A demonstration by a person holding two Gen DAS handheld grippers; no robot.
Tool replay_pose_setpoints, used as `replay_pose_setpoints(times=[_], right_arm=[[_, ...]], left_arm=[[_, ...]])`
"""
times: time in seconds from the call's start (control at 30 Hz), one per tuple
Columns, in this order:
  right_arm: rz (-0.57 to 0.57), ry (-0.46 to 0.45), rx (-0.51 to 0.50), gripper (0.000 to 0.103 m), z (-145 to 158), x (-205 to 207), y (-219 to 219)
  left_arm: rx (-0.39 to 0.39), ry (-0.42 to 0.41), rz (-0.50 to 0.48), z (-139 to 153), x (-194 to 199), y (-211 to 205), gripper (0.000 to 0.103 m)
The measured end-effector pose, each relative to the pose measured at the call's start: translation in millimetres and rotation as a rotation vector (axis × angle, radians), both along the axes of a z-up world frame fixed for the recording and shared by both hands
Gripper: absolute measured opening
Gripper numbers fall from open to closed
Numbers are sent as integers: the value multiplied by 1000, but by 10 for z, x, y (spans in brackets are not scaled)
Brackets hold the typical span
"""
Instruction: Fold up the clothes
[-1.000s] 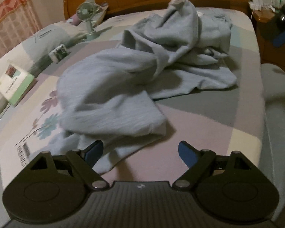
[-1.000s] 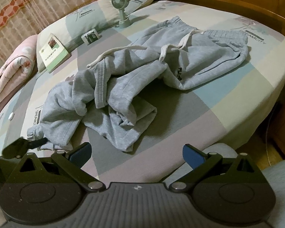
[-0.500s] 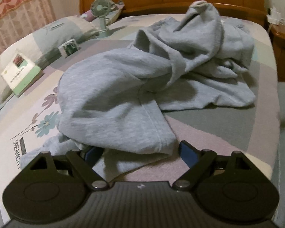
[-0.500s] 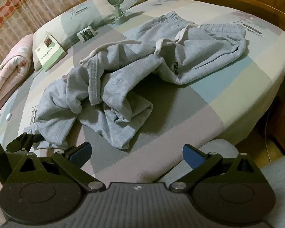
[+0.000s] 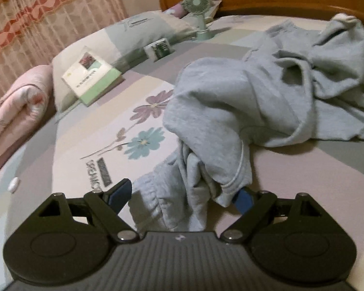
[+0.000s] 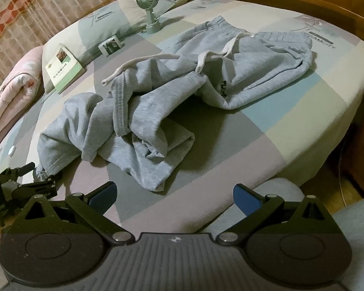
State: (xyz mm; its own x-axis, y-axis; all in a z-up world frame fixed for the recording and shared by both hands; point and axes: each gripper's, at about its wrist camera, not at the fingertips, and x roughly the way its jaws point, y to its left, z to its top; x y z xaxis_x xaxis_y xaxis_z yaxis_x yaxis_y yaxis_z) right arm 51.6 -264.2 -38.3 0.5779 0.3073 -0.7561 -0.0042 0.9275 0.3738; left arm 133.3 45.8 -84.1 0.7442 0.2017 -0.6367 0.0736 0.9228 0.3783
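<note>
Grey sweatpants [image 5: 230,101] lie crumpled on the bed. In the right wrist view the sweatpants [image 6: 157,111] have their waistband and white drawstring [image 6: 233,41] at the far side, and the legs are bunched towards me. My left gripper [image 5: 182,195] is open at the near leg end, with the bunched cuff [image 5: 153,194] lying between its blue fingers; cloth drapes over the right fingertip. That left gripper [image 6: 34,181] also shows low on the left in the right wrist view. My right gripper [image 6: 174,196] is open over bare bedsheet near the front edge, holding nothing.
A green fan [image 6: 149,7], a small box [image 6: 110,44], a book [image 6: 64,69] and a pillow [image 6: 104,21] sit along the far left. A pink quilt [image 5: 14,104] lies left. A wooden bed frame [image 6: 315,2] curves behind. The bed edge drops off at right.
My left gripper has swung left and come down onto the leg end, so the cuff now sits between its fingers. The right gripper has shifted only slightly.
</note>
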Motion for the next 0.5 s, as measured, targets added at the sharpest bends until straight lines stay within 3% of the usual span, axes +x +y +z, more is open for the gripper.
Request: replay_pose_setpoints(times=[0.2, 0.5], right_arm=[[3, 8, -6, 103, -8, 4, 16], [-4, 10, -3, 103, -20, 8, -7]], left_arm=[[58, -24, -91, -81, -128, -152, 88], [118, -126, 102, 84, -5, 64, 88]])
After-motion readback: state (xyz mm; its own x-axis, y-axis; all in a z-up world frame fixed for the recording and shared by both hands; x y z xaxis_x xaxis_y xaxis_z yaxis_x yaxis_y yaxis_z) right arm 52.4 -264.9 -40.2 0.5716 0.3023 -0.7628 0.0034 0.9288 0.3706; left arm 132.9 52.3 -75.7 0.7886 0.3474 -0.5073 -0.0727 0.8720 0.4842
